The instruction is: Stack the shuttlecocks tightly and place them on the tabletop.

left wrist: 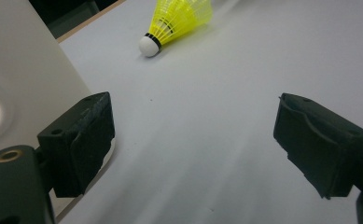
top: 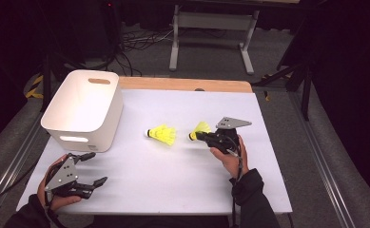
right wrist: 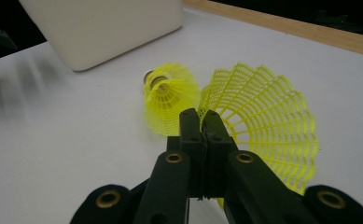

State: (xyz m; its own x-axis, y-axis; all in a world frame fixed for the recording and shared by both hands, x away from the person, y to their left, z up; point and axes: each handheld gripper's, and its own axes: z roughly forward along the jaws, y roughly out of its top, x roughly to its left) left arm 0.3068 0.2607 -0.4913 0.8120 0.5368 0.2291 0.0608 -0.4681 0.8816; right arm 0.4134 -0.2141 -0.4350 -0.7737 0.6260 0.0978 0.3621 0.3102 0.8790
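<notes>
Two yellow shuttlecocks with white corks are on the white table. One shuttlecock (top: pixel 162 134) (left wrist: pixel 177 23) (right wrist: pixel 170 95) lies on its side mid-table, cork toward the bin. My right gripper (top: pixel 200 136) (right wrist: pixel 200 114) is shut on the mesh skirt of the other shuttlecock (top: pixel 201 128) (right wrist: pixel 263 121), to the right of the first; whether it touches the table I cannot tell. My left gripper (top: pixel 98 167) (left wrist: pixel 195 135) is open wide near the front left of the table, nothing between its fingers, pointing toward the lying shuttlecock.
A white plastic bin (top: pixel 85 109) (left wrist: pixel 25 79) (right wrist: pixel 104 28) with handle cut-outs stands at the table's left, close beside my left gripper. The tabletop (top: pixel 173 180) has a wooden far edge (top: pixel 187 84). A metal frame and cables are on the floor beyond.
</notes>
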